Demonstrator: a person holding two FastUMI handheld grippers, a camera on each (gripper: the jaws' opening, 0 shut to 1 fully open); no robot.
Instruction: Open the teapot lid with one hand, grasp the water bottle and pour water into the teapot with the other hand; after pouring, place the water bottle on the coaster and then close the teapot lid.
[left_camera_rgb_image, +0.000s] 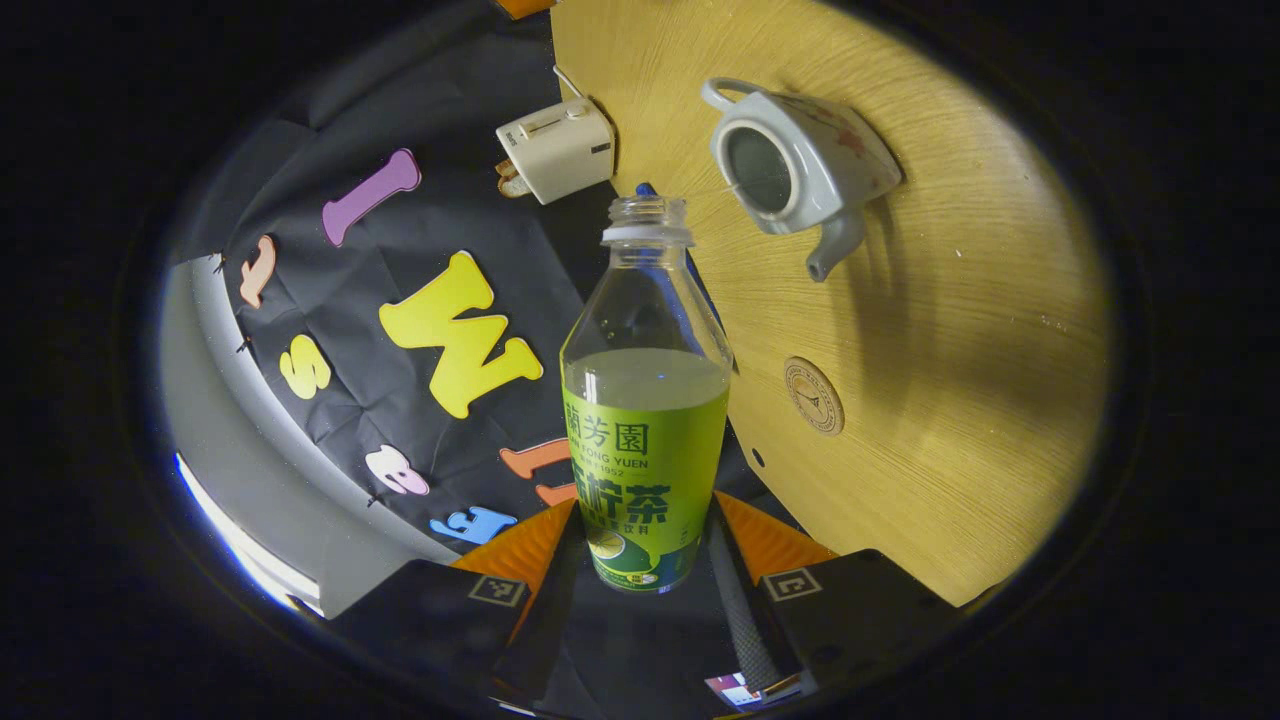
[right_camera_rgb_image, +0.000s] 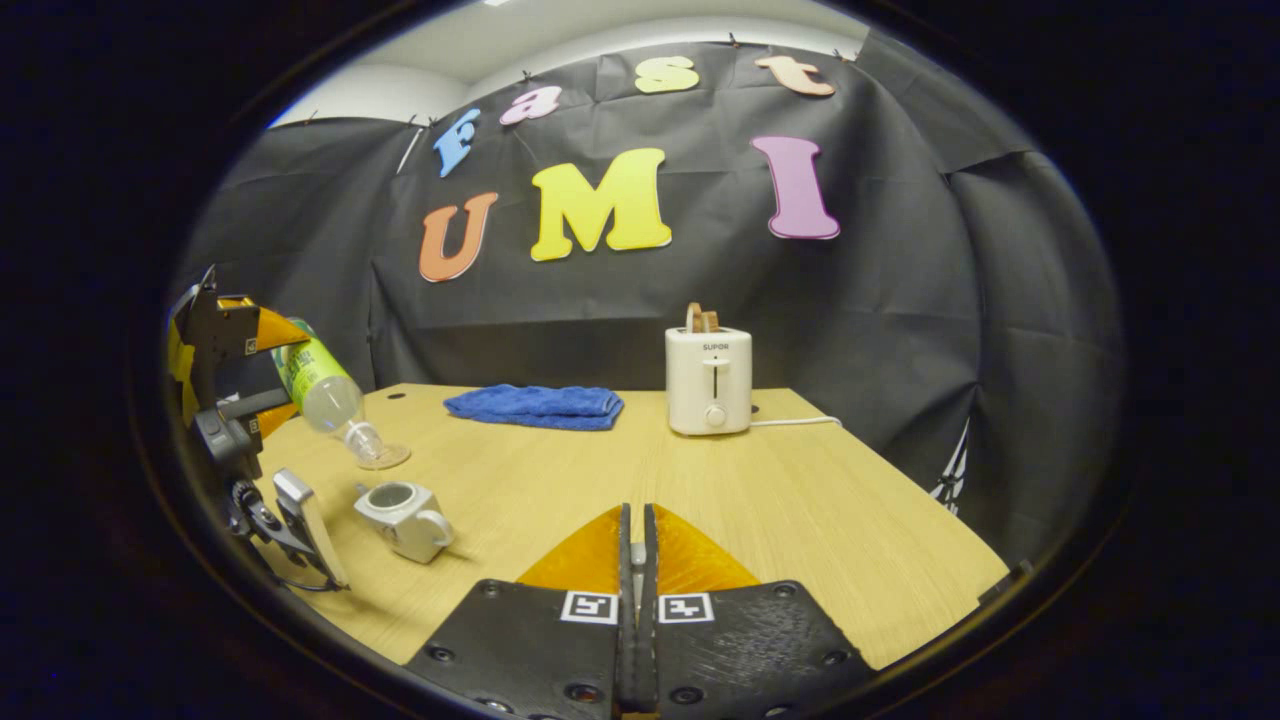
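Note:
My left gripper (left_camera_rgb_image: 640, 525) is shut on the lower body of the water bottle (left_camera_rgb_image: 645, 420), a clear uncapped bottle with a green label, about half full. In the right gripper view that bottle (right_camera_rgb_image: 318, 388) tilts mouth-down in the left gripper (right_camera_rgb_image: 232, 395), above and just behind the white teapot (right_camera_rgb_image: 402, 516). The teapot (left_camera_rgb_image: 795, 165) stands open on the table, its lid off. I see no stream of water. The round coaster (left_camera_rgb_image: 813, 396) lies flat beside it. My right gripper (right_camera_rgb_image: 637, 548) is shut, a small pale piece showing between its fingers, apparently the teapot lid.
A white toaster (right_camera_rgb_image: 708, 380) with a slice in it stands at the back of the wooden table (right_camera_rgb_image: 800, 510), its cord running right. A folded blue cloth (right_camera_rgb_image: 535, 405) lies to the toaster's left. The table's right edge drops off near the booth wall.

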